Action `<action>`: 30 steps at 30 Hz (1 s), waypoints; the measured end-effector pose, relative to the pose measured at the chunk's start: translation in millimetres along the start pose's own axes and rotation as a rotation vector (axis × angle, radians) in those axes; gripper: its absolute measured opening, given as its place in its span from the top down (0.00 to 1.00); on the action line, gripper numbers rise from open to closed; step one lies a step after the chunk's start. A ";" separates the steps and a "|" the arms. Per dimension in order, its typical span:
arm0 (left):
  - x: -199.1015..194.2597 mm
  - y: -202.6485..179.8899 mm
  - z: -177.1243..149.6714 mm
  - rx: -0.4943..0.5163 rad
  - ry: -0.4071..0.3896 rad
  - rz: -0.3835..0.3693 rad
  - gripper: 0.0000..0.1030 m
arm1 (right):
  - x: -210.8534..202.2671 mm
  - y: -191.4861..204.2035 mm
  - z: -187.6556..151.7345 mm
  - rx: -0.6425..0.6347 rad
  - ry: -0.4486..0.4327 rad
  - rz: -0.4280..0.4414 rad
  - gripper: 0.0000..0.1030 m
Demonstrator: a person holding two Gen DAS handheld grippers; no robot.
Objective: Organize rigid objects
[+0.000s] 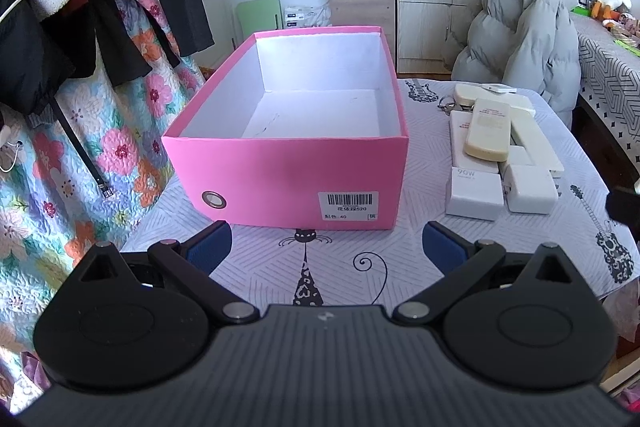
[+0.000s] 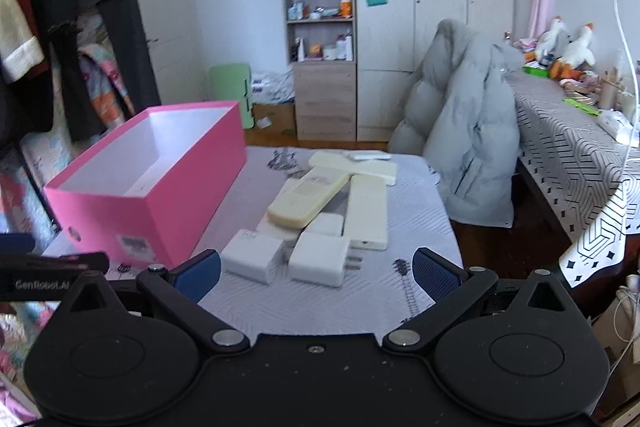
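An open pink shoebox (image 1: 288, 167) stands on the table, its white inside bare; it also shows at the left of the right wrist view (image 2: 148, 203). To its right lies a pile of white and cream remotes (image 1: 490, 129) and two white chargers (image 1: 474, 195). In the right wrist view the remotes (image 2: 308, 201) lie behind the chargers (image 2: 320, 261). My left gripper (image 1: 326, 247) is open and empty just before the box's front wall. My right gripper (image 2: 316, 273) is open and empty, its blue pads either side of the near chargers.
The table has a white cloth with cat and guitar prints (image 1: 320, 267). A grey puffer jacket (image 2: 468, 147) hangs over a chair behind the table. Hanging clothes and a floral quilt (image 1: 80, 147) are at the left. A second table (image 2: 580, 155) stands at the right.
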State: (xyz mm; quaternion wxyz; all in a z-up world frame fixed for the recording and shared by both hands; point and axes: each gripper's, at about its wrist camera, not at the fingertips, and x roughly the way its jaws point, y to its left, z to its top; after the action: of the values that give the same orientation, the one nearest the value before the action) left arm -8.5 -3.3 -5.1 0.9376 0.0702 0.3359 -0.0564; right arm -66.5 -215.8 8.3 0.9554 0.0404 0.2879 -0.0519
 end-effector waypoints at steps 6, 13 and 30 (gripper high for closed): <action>1.7 1.9 0.3 -0.011 0.002 -0.009 0.00 | 5.2 8.5 -4.0 -0.030 0.027 0.019 0.00; 2.1 7.3 1.9 -0.040 0.008 -0.047 0.00 | 8.3 11.9 -5.8 -0.046 0.042 0.023 0.00; -4.0 9.8 1.2 -0.064 -0.048 -0.065 0.00 | 11.6 8.4 -6.3 -0.034 0.050 0.005 0.00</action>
State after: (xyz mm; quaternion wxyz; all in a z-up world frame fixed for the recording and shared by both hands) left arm -9.3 6.3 -0.7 0.9447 0.0279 0.3173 -0.0775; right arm -59.3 -207.7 -2.9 0.9486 0.0262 0.3124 -0.0434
